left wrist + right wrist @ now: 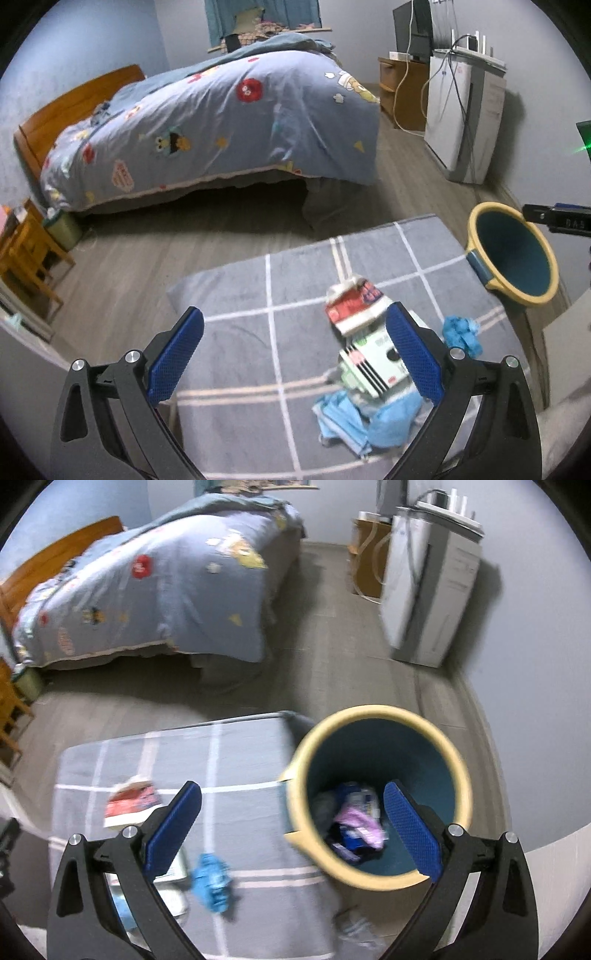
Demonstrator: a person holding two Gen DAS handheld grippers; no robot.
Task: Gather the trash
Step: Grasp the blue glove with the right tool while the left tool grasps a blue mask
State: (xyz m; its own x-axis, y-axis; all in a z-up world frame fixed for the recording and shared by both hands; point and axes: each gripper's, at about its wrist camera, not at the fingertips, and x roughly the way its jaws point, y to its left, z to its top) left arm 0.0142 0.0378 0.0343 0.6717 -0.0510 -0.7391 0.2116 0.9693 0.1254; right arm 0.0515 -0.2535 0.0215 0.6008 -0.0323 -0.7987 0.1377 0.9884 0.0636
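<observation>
A grey checked cloth covers a low table (pixel 295 280). On it lie a red and white carton (pixel 354 308), a white and green box (pixel 373 363), light blue wrappers (pixel 354 417) and a crumpled blue piece (pixel 461 334). My left gripper (pixel 295 350) is open and empty above the cloth, its right finger beside the cartons. My right gripper (pixel 293 825) is open and empty over the yellow-rimmed blue bin (pixel 373 731), which holds pink and dark trash (pixel 356 823). The bin also shows in the left wrist view (pixel 513 254). The carton (pixel 129 801) and blue piece (pixel 212 882) show in the right wrist view.
A bed with a blue quilt (pixel 221 122) stands behind the table. A white appliance (pixel 461 122) with cables and a wooden cabinet (pixel 402 92) stand along the right wall. Wooden furniture (pixel 26 251) and a small green bin (pixel 64 229) are at the left.
</observation>
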